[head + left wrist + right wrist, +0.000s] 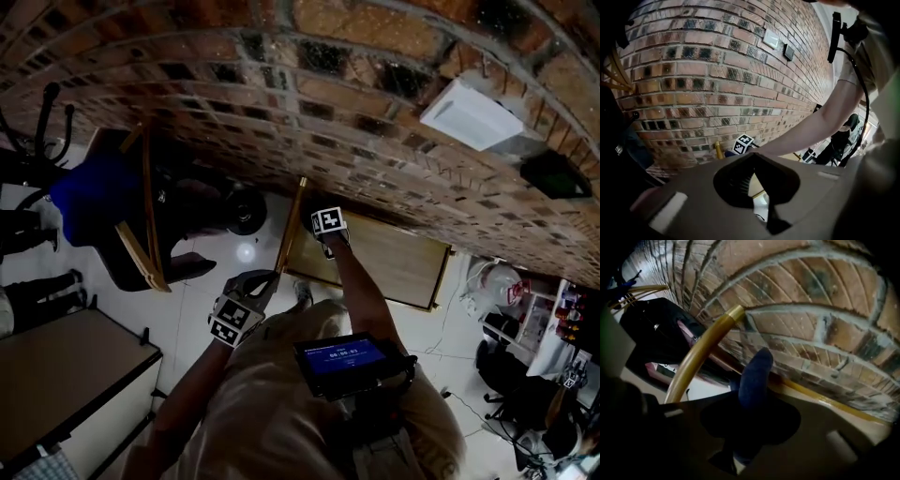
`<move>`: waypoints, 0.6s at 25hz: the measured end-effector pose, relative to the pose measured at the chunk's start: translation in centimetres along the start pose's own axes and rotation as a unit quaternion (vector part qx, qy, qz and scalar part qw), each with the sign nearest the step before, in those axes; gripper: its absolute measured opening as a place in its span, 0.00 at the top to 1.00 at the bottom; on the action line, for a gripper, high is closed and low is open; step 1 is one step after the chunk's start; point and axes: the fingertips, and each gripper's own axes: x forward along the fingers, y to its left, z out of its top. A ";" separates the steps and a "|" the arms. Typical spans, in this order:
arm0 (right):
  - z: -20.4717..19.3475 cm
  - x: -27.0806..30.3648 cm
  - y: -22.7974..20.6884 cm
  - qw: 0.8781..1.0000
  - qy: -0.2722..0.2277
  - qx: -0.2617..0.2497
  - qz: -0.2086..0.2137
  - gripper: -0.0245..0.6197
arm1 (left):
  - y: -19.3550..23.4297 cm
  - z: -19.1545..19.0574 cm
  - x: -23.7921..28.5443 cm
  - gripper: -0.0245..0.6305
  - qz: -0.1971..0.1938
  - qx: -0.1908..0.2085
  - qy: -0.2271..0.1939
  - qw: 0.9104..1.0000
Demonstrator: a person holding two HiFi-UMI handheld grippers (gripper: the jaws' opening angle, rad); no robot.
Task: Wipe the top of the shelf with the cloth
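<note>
The shelf [398, 261] has a light wooden top and a gold tube frame [290, 225], and it stands against the brick wall. My right gripper [327, 236] is at the top's left corner. It is shut on a dark blue cloth [755, 373], which sticks up between the jaws beside the gold tube [699, 355] and close to the bricks. My left gripper [262, 279] hangs lower left of the shelf, off its top, its jaws together with nothing in them [757, 193]. From there I see the right gripper's marker cube [743, 144] and the right arm [811, 126].
A brick wall [309, 84] fills the back, with a white box [472, 114] mounted on it. A blue chair [89, 197] and leaning wooden frames [148, 230] stand at the left. A dark cabinet top [66, 375] is at lower left. Clutter [539, 319] is at the right.
</note>
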 end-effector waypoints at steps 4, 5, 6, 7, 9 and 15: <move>-0.5 2.2 -0.7 1.000 0.019 -0.016 -0.012 0.80 | -0.4 -0.9 -0.1 0.96 0.001 -0.003 0.008 1.000; -0.4 2.6 -0.8 0.999 0.021 -0.024 -0.020 0.80 | -0.4 -1.1 -0.2 0.96 0.002 -0.004 0.009 1.000; -0.4 3.1 -0.8 0.999 0.023 -0.032 -0.025 0.80 | -0.4 -1.3 -0.3 0.96 0.003 -0.007 0.010 1.000; -0.4 3.6 -0.4 0.999 0.026 -0.036 -0.023 0.80 | -0.3 -1.4 -0.4 0.96 0.005 -0.009 0.011 1.000; -0.6 4.2 0.0 0.998 0.034 -0.039 -0.022 0.81 | -0.4 -1.7 -0.5 0.96 0.006 -0.015 0.012 1.000; -0.1 4.9 -0.1 0.999 0.030 -0.036 -0.016 0.81 | -1.0 -2.5 0.1 0.96 0.000 -0.013 0.019 1.000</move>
